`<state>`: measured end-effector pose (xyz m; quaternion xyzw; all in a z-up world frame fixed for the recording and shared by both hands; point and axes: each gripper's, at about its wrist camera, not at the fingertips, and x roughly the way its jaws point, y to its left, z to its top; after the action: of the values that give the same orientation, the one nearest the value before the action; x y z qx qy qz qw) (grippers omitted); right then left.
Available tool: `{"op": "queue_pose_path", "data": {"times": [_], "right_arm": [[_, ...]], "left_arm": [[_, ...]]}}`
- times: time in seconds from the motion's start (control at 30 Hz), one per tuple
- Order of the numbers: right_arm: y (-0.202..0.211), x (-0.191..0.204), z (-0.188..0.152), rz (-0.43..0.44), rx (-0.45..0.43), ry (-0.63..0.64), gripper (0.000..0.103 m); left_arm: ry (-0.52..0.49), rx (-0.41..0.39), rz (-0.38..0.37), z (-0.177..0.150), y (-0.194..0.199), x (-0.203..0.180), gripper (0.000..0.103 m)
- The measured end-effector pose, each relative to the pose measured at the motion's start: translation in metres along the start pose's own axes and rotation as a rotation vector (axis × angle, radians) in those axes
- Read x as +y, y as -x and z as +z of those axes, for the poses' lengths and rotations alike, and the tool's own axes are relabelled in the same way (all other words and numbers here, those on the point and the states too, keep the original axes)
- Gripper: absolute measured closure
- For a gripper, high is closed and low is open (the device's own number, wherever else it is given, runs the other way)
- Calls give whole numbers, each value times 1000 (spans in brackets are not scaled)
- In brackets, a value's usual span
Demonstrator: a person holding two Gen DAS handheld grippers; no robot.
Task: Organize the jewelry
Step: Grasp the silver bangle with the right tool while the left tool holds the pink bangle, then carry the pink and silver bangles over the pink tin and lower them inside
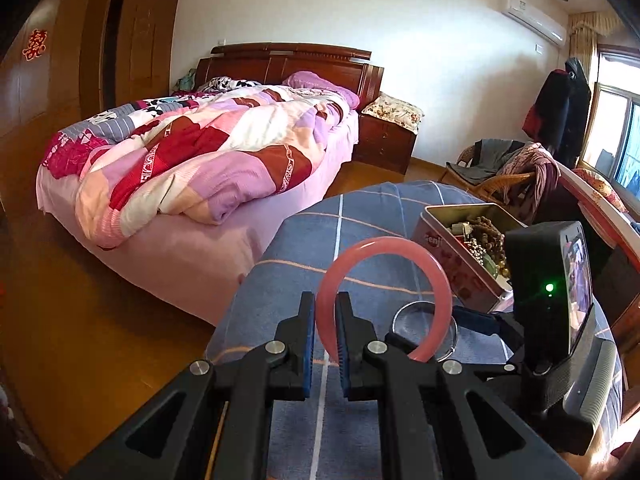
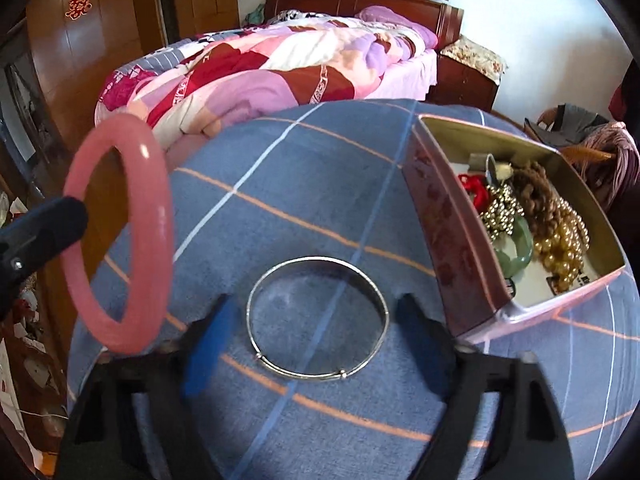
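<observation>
Pink tin [image 1: 460, 268] reads "Fenji", w/ beads.

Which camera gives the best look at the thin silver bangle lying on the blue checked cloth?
The right wrist view. There the silver bangle lies whole and unobstructed on the blue checked cloth, between the open fingers of the right hand-held gripper. In the left wrist view the silver bangle is small and partly hidden behind the pink bangle.
</observation>
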<state>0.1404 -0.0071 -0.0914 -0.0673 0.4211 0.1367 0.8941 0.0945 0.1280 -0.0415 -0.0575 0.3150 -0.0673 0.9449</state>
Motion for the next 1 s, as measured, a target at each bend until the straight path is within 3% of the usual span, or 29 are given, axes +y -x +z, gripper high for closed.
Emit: {"op": "queue_pose_path", "data": {"times": [0.13, 0.27, 0.47, 0.67, 1.0], "right_arm": [[10, -14, -9, 0, 6, -30, 30], [31, -46, -21, 57, -12, -161, 30], [68, -97, -59, -27, -52, -290, 30], [108, -131, -83, -168, -121, -357, 30], [152, -146, -94, -216, -226, -409, 30]], "left_arm": [[-7, -6, -12, 2, 4, -6, 94], [-21, -7, -33, 0, 6, -18, 94], [-66, 25, -70, -9, 2, -53, 94], [-125, 43, -100, -16, 4, -94, 94], [-190, 33, -128, -16, 18, -137, 94]]}}
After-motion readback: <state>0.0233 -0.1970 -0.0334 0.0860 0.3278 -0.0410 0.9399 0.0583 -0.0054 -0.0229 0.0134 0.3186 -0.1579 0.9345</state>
